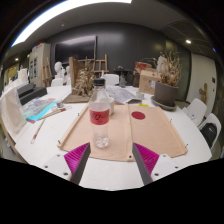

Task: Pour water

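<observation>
Gripper view shows my tool hanging low over a round white table point(190, 135), looking along its two fingers toward a clear plastic cup point(100, 122) with a red label. My gripper point(111, 163) is spread wide and holds nothing; the magenta pads point(77, 155) sit well to either side of the cup's line. The cup stands upright on a tan mat point(140, 135), just ahead of the fingertips and a little toward my left finger, not between them yet. A small red disc point(139, 115) lies on the mat to the right of the cup, apart from it.

I take this to be the approach before the grasp. I cannot tell how much water the cup holds, nor which vessel nearby is meant to receive it.

The risks, as I judge them: the cup sits off my centre line, so a straight push forward could bring the left finger against its wall and tip or shove it. The thin plastic will likely give under a hard squeeze, which could send water over the rim. A grip too low or too loose may let it swing when I tilt. Papers point(45, 108) and clutter lie on the table beyond the mat, so a spill would reach them.
</observation>
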Demonstrator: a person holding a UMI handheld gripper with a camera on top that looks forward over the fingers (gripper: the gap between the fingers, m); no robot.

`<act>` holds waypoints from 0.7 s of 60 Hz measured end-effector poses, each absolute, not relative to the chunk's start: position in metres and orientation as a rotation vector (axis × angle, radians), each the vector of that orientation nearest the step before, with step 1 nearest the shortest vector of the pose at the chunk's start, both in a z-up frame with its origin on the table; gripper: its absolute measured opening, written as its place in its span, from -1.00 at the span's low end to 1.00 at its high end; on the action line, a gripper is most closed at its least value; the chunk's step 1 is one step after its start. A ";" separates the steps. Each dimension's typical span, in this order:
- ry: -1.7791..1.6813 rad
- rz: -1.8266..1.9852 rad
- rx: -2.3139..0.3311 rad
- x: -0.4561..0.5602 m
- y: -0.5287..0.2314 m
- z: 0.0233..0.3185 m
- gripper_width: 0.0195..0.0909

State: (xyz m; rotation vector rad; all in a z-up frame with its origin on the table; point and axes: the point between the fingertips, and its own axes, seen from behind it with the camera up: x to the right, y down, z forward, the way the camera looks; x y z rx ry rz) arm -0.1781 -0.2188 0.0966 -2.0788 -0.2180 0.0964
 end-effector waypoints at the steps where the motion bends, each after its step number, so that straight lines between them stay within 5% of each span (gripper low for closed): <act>1: -0.215 0.094 -2.072 -0.184 -0.213 0.094 0.86; 13: -0.150 0.053 -2.002 -0.224 -0.141 0.071 0.84; 20: -0.110 0.053 -1.975 -0.235 -0.109 0.061 0.65; 24: -0.111 0.045 -1.957 -0.237 -0.092 0.056 0.34; 29: -0.113 0.016 -1.941 -0.238 -0.085 0.056 -0.37; 38: -0.096 0.010 -1.943 -0.237 -0.082 0.058 -0.81; 42: -0.120 0.003 -1.949 -0.240 -0.082 0.059 -0.85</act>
